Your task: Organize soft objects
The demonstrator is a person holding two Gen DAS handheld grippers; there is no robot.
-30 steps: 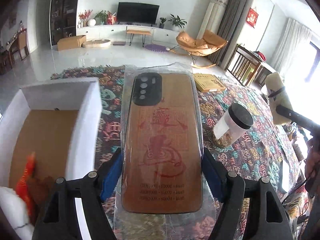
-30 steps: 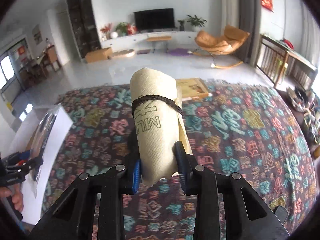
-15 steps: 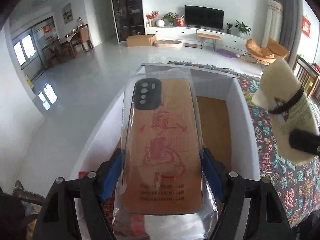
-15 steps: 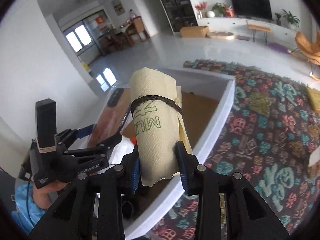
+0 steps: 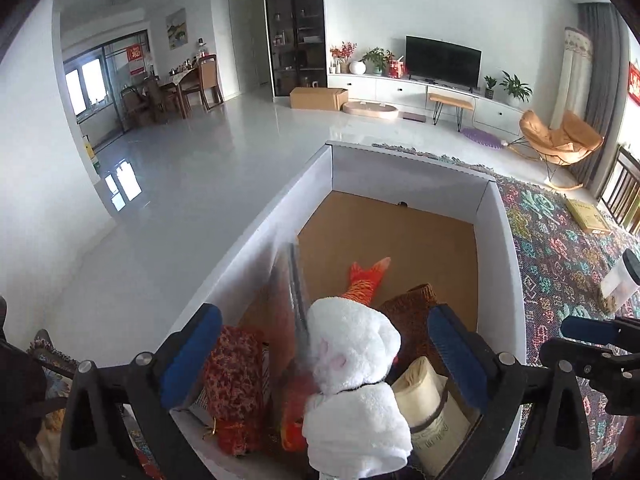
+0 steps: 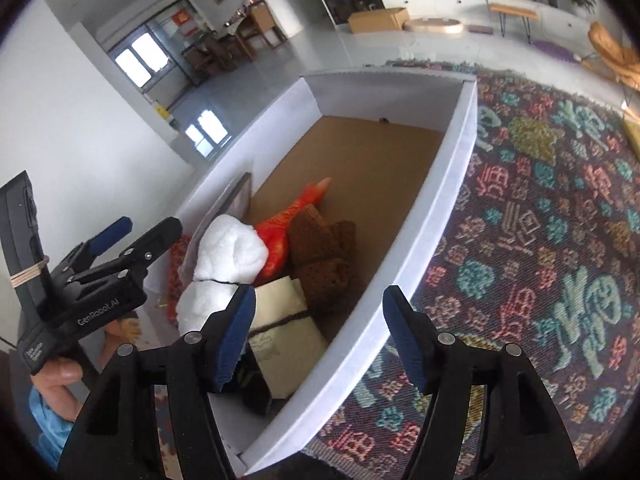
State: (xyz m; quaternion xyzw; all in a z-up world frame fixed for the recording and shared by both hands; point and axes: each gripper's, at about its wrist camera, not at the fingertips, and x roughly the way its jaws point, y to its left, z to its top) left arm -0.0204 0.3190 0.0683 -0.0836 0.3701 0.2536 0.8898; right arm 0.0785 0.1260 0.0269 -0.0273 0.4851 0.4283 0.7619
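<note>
A white box (image 5: 500, 240) with a brown floor holds the soft things: a white plush (image 5: 352, 344), an orange fish toy (image 5: 366, 280), a brown cloth (image 6: 324, 252) and a red patterned pouch (image 5: 236, 376). The wrapped phone case (image 5: 290, 292) leans on edge against the box's left wall. The cream rolled towel (image 6: 280, 320) lies in the near corner. My left gripper (image 5: 324, 356) hangs over the plush, its jaws opening wide with nothing gripped. My right gripper (image 6: 320, 336) hovers over the box's right wall (image 6: 440, 208), jaws opening, clear of the roll.
The box stands at the left edge of a table under a patterned cloth (image 6: 540, 220); bare floor lies beyond. A jar with a black lid (image 5: 618, 284) and a flat yellow box (image 5: 588, 216) sit on the cloth to the right. A hand (image 6: 60, 376) holds the left gripper.
Both grippers swung left over the box and opened. The phone case left the left jaws and now leans inside the box; the rolled towel dropped from the right jaws into the near corner.
</note>
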